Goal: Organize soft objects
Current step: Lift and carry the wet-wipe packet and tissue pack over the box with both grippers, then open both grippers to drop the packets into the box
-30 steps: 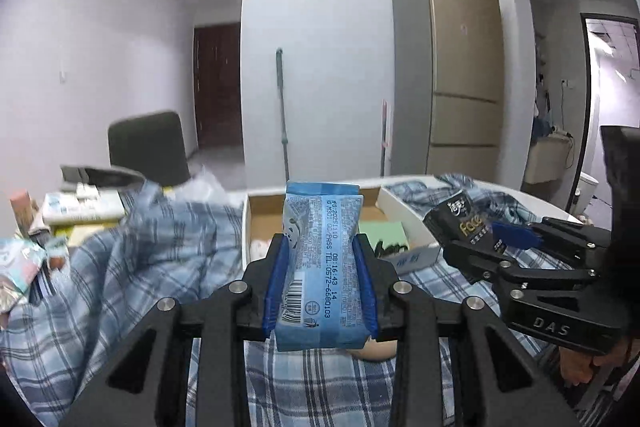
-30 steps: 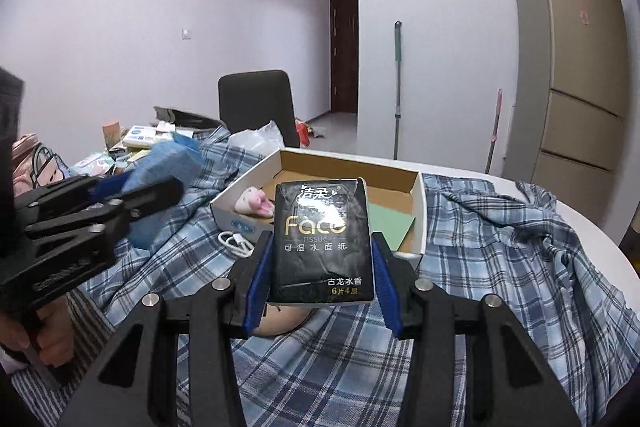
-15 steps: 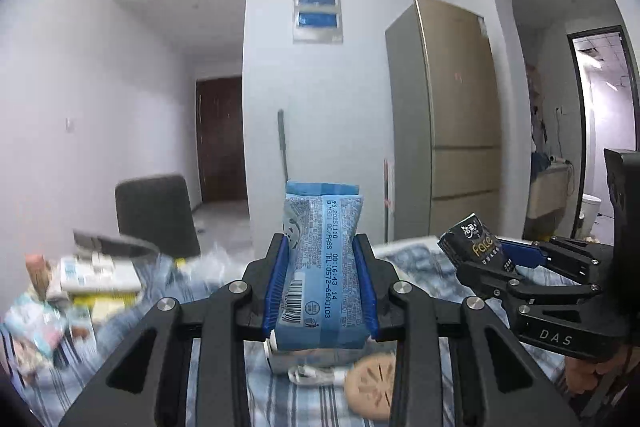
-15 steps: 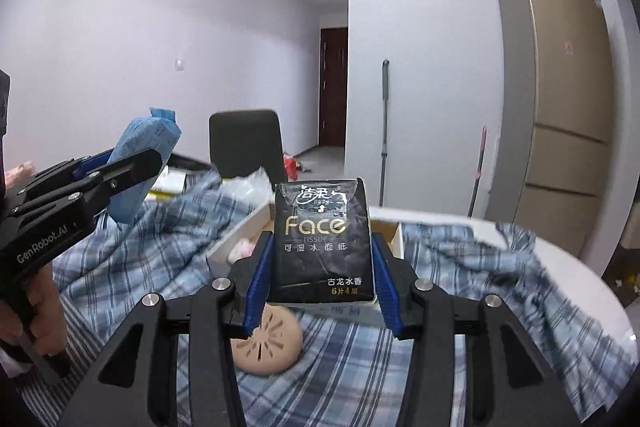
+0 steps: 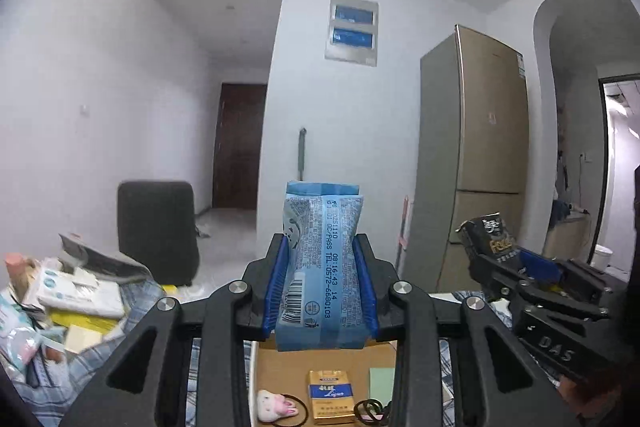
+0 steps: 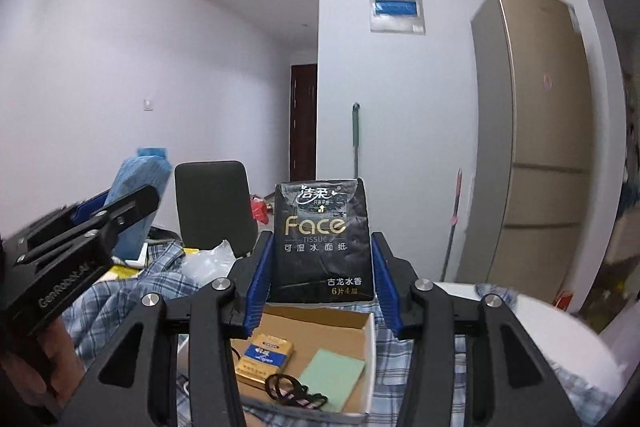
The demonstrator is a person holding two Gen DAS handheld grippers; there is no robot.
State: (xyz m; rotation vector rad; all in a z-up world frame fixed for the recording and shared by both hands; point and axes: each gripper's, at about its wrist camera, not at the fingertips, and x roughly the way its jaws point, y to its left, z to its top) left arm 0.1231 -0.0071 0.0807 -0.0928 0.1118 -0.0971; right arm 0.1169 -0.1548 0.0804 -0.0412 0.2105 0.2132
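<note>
The left gripper clamps a blue tissue pack upright; the right gripper clamps a black tissue pack. The cardboard box lies directly below both, probably nearer the right.

Both cameras ride low behind their own fingers, facing almost level across the room toward the fridge and the dark door. Each sees the cardboard box close below, and each catches the other gripper at its edge: right gripper, left gripper.
</note>
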